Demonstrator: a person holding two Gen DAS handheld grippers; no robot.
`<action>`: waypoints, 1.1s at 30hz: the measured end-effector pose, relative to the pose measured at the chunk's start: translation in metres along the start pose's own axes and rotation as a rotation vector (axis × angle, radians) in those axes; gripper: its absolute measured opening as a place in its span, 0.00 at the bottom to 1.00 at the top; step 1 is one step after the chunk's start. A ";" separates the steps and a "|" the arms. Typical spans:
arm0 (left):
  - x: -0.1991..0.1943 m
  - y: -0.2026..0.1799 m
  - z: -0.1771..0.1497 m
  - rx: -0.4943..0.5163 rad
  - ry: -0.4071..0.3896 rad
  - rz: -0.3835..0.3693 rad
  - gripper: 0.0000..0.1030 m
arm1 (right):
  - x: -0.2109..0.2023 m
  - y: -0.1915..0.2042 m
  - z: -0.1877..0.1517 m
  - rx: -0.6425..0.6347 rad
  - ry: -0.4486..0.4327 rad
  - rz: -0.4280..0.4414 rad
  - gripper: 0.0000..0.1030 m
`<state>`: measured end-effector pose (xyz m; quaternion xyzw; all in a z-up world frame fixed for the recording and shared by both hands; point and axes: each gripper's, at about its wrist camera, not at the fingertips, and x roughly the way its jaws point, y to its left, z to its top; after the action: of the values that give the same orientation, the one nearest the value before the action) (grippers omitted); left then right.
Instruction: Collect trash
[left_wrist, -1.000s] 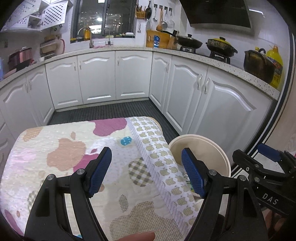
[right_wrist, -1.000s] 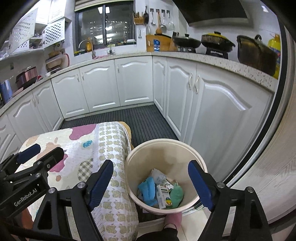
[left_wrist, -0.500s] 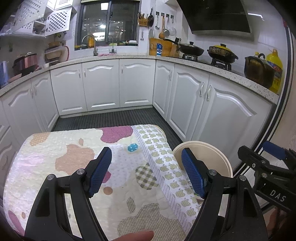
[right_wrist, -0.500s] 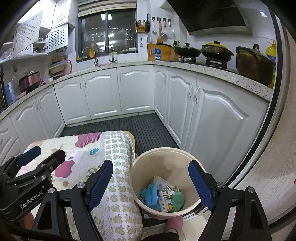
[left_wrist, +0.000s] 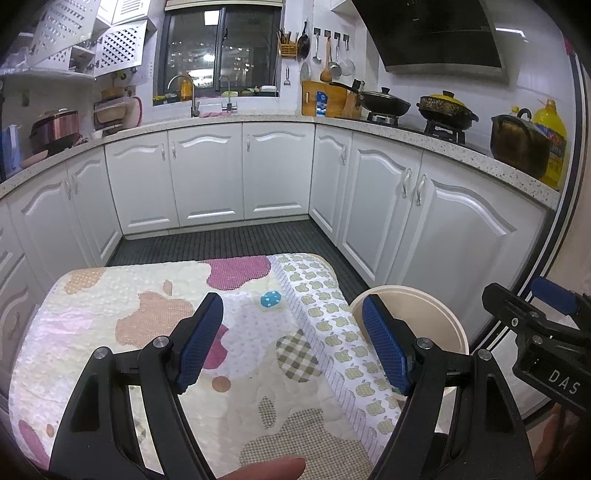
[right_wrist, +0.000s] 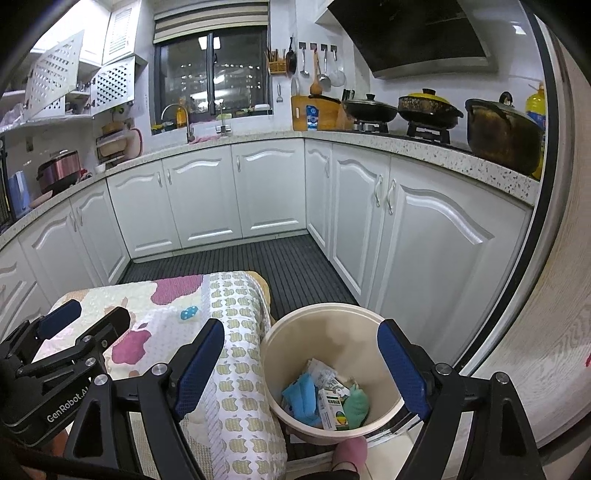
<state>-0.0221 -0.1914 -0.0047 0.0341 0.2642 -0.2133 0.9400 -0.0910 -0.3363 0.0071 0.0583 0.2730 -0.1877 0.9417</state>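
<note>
A: White cabinets (left_wrist: 207, 177) curve round the kitchen, with a dark ribbed floor mat (right_wrist: 288, 266) below. What sits nearest?

B: A tabletop under a quilted cloth (left_wrist: 155, 332) printed with apples. Just off its right edge stands a cream trash bin (right_wrist: 314, 332) on the floor.

A: And the trash?

B: Inside the bin: a blue crumpled piece (right_wrist: 301, 397), a small carton (right_wrist: 332, 408), a green wad (right_wrist: 356, 404) and some paper. One small blue spotted scrap (left_wrist: 271, 299) lies on the cloth, near the apple-print border.

A: The grippers?

B: The left gripper (left_wrist: 291, 345) hangs over the cloth, jaws wide, nothing between them. The right gripper (right_wrist: 301, 363) hangs above the bin's mouth, jaws wide too and empty.
</note>
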 end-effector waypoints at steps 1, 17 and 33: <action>0.000 0.000 0.000 -0.001 -0.001 0.000 0.75 | 0.000 0.000 0.000 0.001 -0.001 0.001 0.81; 0.001 0.000 0.000 -0.002 0.003 0.003 0.75 | 0.003 0.001 0.001 -0.001 0.005 0.004 0.81; 0.004 0.003 -0.002 -0.008 0.008 0.007 0.75 | 0.007 0.005 -0.002 -0.008 0.020 0.006 0.81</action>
<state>-0.0185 -0.1899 -0.0088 0.0320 0.2688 -0.2089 0.9397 -0.0846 -0.3338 0.0015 0.0572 0.2832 -0.1830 0.9397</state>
